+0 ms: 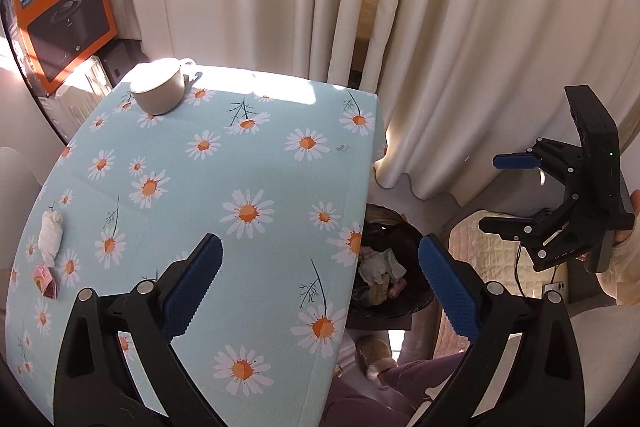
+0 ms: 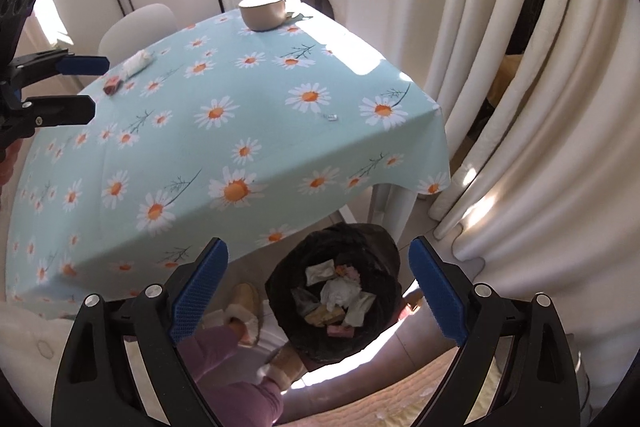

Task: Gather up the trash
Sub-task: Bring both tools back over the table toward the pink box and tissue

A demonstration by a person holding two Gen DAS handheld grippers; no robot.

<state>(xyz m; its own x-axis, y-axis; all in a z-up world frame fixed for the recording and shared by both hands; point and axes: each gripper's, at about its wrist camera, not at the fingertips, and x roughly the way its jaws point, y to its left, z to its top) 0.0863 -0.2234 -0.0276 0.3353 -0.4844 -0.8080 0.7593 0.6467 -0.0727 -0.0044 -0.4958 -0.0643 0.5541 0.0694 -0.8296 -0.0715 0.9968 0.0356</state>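
A black-lined trash bin [image 2: 288,269] stands on the floor by the table's corner, holding crumpled tissues and wrappers; the left wrist view shows the bin [image 1: 384,231] past the table edge. My right gripper [image 2: 320,289] hangs open above it, nothing between its pads. My left gripper [image 1: 320,283] is open and empty over the table's near right edge. On the daisy tablecloth [image 1: 248,163] lie a crumpled white tissue [image 1: 51,231], a pink wrapper [image 1: 46,281] and a small scrap [image 1: 341,147]. The right wrist view shows the tissue [image 2: 138,61], wrapper [image 2: 112,85] and scrap [image 2: 331,117].
A beige cup [image 1: 158,91] sits at the table's far corner. An orange box [image 1: 64,7] leans behind it. Cream curtains [image 1: 460,47] hang along the right. A white chair [image 2: 136,27] stands behind the table. A person's legs and slippers [image 2: 244,303] are beside the bin.
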